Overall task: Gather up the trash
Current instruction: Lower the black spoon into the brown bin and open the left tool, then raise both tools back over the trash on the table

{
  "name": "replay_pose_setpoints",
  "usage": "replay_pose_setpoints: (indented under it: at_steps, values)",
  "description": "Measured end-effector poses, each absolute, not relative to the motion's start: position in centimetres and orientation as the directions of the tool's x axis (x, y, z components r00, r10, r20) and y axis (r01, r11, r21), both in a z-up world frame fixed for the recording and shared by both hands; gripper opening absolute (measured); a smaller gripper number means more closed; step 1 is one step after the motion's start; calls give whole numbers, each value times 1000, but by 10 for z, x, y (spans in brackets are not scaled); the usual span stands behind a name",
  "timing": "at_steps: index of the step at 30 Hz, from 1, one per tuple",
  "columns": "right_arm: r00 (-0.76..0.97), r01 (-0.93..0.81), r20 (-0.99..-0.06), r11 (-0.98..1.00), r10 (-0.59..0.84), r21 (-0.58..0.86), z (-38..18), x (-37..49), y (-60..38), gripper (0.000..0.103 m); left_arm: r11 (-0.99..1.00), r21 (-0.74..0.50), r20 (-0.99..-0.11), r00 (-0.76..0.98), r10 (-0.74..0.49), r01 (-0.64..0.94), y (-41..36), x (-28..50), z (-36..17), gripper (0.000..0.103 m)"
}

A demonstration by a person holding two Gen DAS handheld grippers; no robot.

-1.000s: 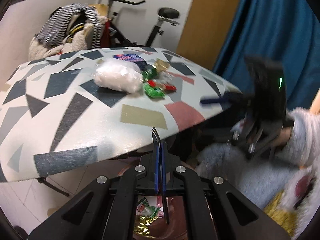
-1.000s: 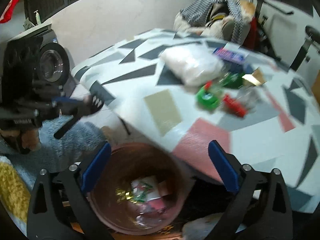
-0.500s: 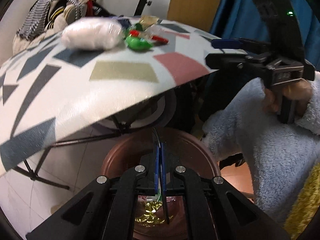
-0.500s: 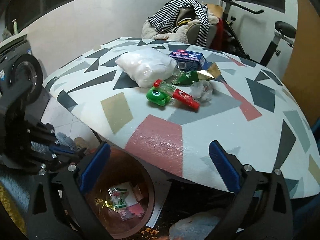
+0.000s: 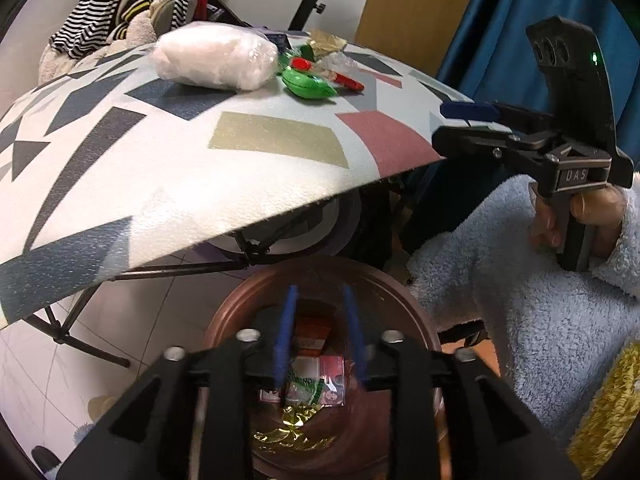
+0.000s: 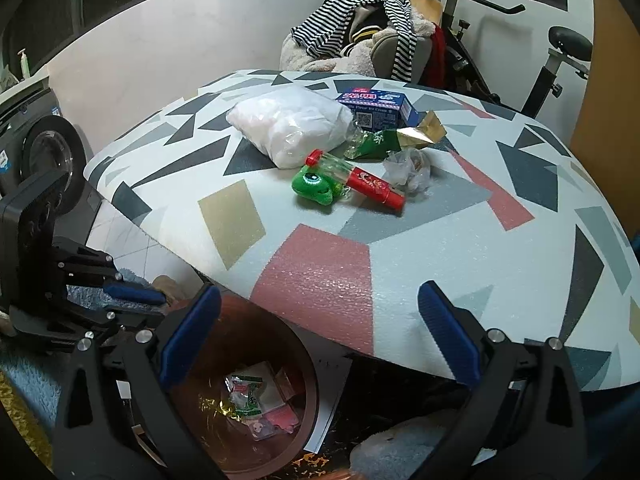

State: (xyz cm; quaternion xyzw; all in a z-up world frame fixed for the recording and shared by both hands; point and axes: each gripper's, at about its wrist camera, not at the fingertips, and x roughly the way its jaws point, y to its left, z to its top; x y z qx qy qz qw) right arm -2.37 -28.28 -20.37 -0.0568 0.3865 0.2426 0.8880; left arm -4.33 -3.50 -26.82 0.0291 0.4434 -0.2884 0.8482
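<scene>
A brown trash bin (image 5: pixel 416 320) stands on the floor under the table edge, with several wrappers (image 5: pixel 304 380) inside; it also shows in the right wrist view (image 6: pixel 300 364). My left gripper (image 5: pixel 318 312) is open and empty, right above the bin. My right gripper (image 6: pixel 316 304) is wide open and empty over the table's near edge. On the patterned table (image 6: pixel 320 272) lie a white plastic bag (image 6: pixel 290 126), a green toy (image 6: pixel 314 188), a red tube (image 6: pixel 374 188), a green and gold wrapper (image 6: pixel 394 138), a crumpled clear wrapper (image 6: pixel 408 168) and a blue box (image 6: pixel 376 106).
A pile of clothes (image 6: pixel 360 36) and an exercise bike (image 6: pixel 560 56) stand behind the table. A washing machine (image 6: pixel 44 148) is at the left. A blue curtain (image 5: pixel 520 12) hangs at the right. My fleece sleeve (image 5: pixel 540 312) is beside the bin.
My left gripper has lowered over the bin and its fingers have opened. My right gripper has risen from the bin towards the table's edge and stays open.
</scene>
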Motion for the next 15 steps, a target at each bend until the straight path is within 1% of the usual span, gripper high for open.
replay_pose_setpoints:
  at_steps: [1, 2, 3, 5, 6, 8, 10, 15]
  values:
    - [584, -473, -713, 877, 387, 89, -204, -24, -284, 97, 836, -203, -764, 452, -461, 510, -33, -44, -266, 37]
    - [586, -468, -713, 879, 387, 92, -204, -24, -285, 97, 841, -197, -756, 468, -457, 503, -32, -44, -263, 49]
    - [586, -467, -712, 880, 386, 93, -204, -23, -285, 97, 845, -194, -749, 481, -456, 499, -30, -45, -261, 54]
    - [587, -460, -712, 883, 385, 98, -204, -22, -287, 97, 855, -189, -727, 517, -452, 482, -25, -47, -255, 74]
    - [587, -457, -713, 884, 385, 100, -204, -22, -288, 97, 861, -186, -721, 530, -446, 473, -23, -47, -253, 79]
    - [585, -452, -714, 885, 385, 107, -204, -21, -289, 97, 876, -187, -707, 558, -435, 445, -16, -47, -249, 93]
    - [584, -450, -715, 886, 385, 109, -204, -20, -289, 97, 885, -196, -701, 571, -428, 423, -10, -45, -247, 97]
    - [578, -453, -719, 885, 385, 110, -205, -20, -289, 97, 903, -202, -693, 597, -405, 378, 1, -43, -243, 97]
